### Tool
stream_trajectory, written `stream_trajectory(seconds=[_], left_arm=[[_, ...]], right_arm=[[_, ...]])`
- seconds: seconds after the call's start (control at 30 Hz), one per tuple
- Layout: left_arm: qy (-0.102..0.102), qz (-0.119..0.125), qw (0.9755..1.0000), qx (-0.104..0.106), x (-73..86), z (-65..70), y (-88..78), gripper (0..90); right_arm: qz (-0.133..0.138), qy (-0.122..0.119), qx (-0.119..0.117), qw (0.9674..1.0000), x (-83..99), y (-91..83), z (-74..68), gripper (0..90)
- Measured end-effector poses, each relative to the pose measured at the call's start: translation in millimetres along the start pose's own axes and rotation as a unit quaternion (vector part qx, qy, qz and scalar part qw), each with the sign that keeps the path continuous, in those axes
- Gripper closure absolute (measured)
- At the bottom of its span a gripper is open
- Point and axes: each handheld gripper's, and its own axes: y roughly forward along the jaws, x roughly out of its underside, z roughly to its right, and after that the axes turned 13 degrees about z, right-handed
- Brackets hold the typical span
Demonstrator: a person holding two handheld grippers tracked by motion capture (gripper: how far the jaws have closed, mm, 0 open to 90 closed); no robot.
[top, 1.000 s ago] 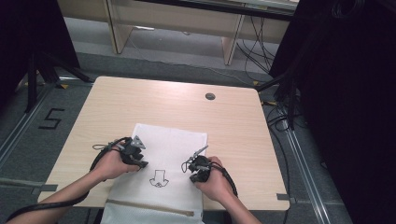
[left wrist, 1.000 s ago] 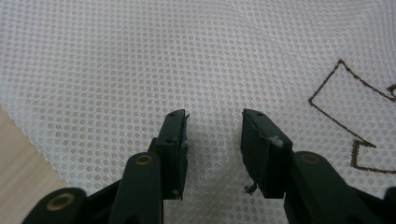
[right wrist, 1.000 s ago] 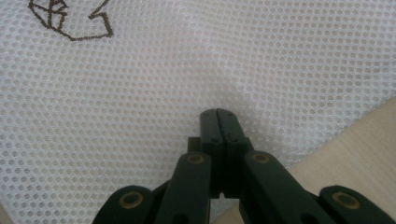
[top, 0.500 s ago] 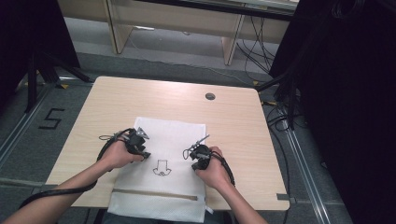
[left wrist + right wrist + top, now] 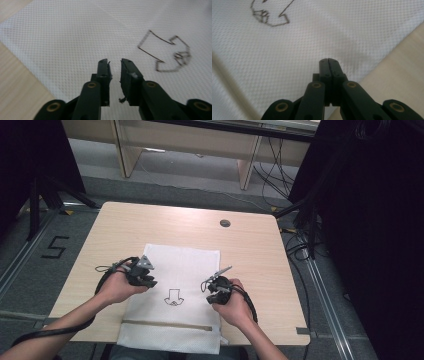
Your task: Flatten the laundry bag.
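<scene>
Change since half a second ago: we see both hands a little farther up the white mesh bag [image 5: 175, 300] than before; a second ago they sat lower still, nearer the near table edge. The bag itself lies about where it did.

Left gripper [image 5: 142, 274]: we see it over the bag's left part, just left of the printed arrow mark [image 5: 174, 297]. In the left gripper view [image 5: 115, 65] its jaws stand a narrow gap apart, with only a bit of lint on one pad and nothing between them. The mesh lies just beyond the tips; we cannot tell whether they touch it.

Right gripper [image 5: 218, 290]: it sits at the bag's right edge, right of the arrow mark. In the right gripper view [image 5: 329, 62] its jaws are pressed together tip to tip. We cannot tell whether any mesh is pinched in them.

Bag: it lies flat at the near middle of the wooden table [image 5: 120, 227], its near end hanging over the near edge. A tan strip [image 5: 170, 325] crosses it near that end.

Edges: in the left gripper view bare wood [image 5: 17, 82] shows left of the bag's border; in the right gripper view wood [image 5: 397, 75] shows right of it, close by the jaws.

Open room: we see the far half of the table bare except for a small round dark spot [image 5: 225, 223], with free strips of wood on both sides of the bag.
</scene>
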Motion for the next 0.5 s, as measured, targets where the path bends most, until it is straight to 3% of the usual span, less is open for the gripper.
stream_trajectory(seconds=[0.03, 0.07, 0.1, 0.13, 0.2, 0.23, 0.37, 0.43, 0.5], left_arm=[[-0.002, 0.004, 0.9999, 0.010, 3.4, 4.2, -7.6, 81.3], [-0.002, -0.001, 0.9997, 0.023, 8.7, 9.6, -16.7, 84.0], [-0.005, 0.000, 0.9995, 0.031, 14.7, 14.7, -22.3, 86.1], [-0.005, 0.000, 0.9995, 0.031, 14.7, 14.7, -22.3, 87.5], [-0.006, -0.020, 0.9984, 0.053, 32.2, 27.7, -33.8, 88.8], [0.007, -0.036, 0.9974, 0.062, 39.3, 30.4, -36.7, 88.8], [-0.001, -0.045, 0.9969, 0.065, 51.9, 35.9, -31.9, 88.3], [-0.009, -0.044, 0.9972, 0.060, 53.1, 38.8, -27.0, 88.2], [0.005, -0.057, 0.9966, 0.059, 52.7, 40.1, -22.9, 88.0]], right_arm=[[0.001, -0.007, -0.004, 1.0000, 2.4, -3.3, -0.8, 90.0], [-0.011, 0.010, -0.009, 0.9999, 6.4, -8.6, -5.3, 90.0], [-0.010, 0.000, -0.022, 0.9997, 12.3, -12.6, -7.7, 90.0], [-0.014, 0.003, -0.029, 0.9995, 17.4, -16.1, -11.4, 90.0], [-0.021, -0.006, -0.036, 0.9991, 26.4, -20.3, -16.6, 90.0], [-0.027, -0.005, -0.040, 0.9988, 31.0, -22.6, -20.0, 90.0], [-0.029, -0.013, -0.041, 0.9987, 41.7, -24.9, -24.7, 90.0], [-0.036, -0.003, -0.039, 0.9986, 43.4, -22.5, -25.3, 90.0], [-0.039, -0.009, -0.036, 0.9985, 43.6, -18.8, -24.3, 90.0]])
